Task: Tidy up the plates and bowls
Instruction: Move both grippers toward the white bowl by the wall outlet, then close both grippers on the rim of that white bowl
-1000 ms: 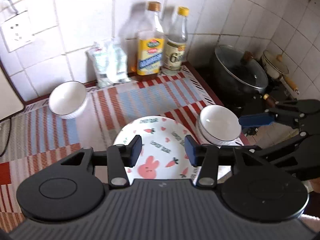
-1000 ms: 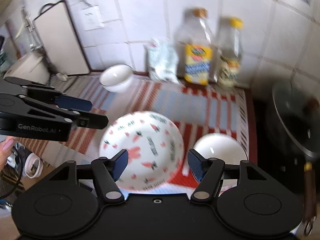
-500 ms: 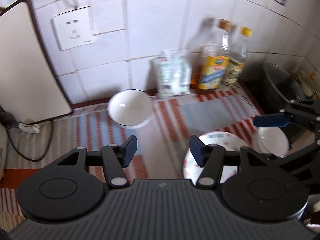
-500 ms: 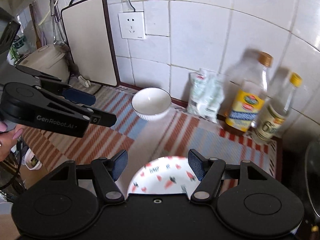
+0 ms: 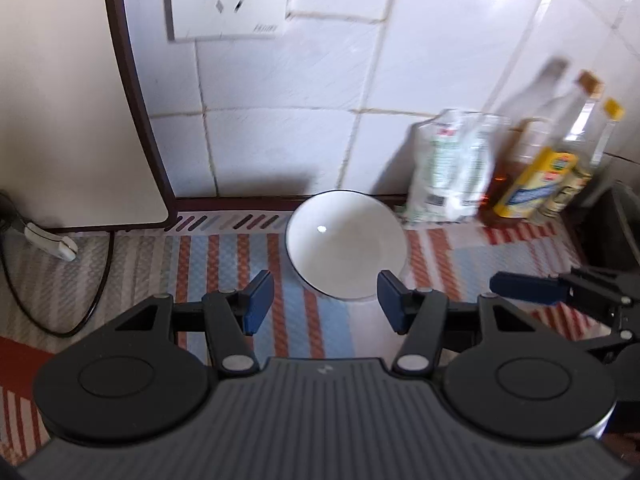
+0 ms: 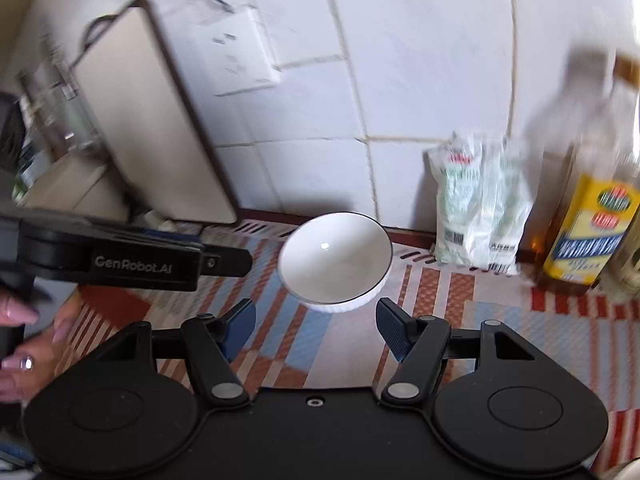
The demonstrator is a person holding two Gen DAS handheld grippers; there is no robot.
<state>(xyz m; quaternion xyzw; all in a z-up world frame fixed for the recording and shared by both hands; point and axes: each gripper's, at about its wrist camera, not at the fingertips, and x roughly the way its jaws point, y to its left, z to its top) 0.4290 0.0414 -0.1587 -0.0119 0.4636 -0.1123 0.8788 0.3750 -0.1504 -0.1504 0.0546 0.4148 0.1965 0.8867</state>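
Observation:
A white bowl with a dark rim [image 5: 346, 242] stands upright on the striped mat near the tiled back wall; it also shows in the right wrist view [image 6: 335, 260]. My left gripper [image 5: 325, 303] is open and empty, just in front of the bowl. My right gripper [image 6: 316, 327] is open and empty, also just in front of the bowl. The right gripper's blue finger shows at the right of the left wrist view [image 5: 528, 288]. The left gripper's body shows at the left of the right wrist view [image 6: 132, 258]. The patterned plate and the second bowl are out of view.
A cutting board [image 5: 68, 100] leans on the wall at the left, with a cable [image 5: 100, 276] and a wall socket [image 5: 228, 0] beside it. A white-green bag [image 5: 452, 172] and oil bottles [image 5: 540, 176] stand at the back right. A dark pot edge [image 5: 620, 224] is far right.
Both grippers have swung left and moved toward the back wall, closing in on the white bowl. The patterned plate and the second bowl have dropped out of view.

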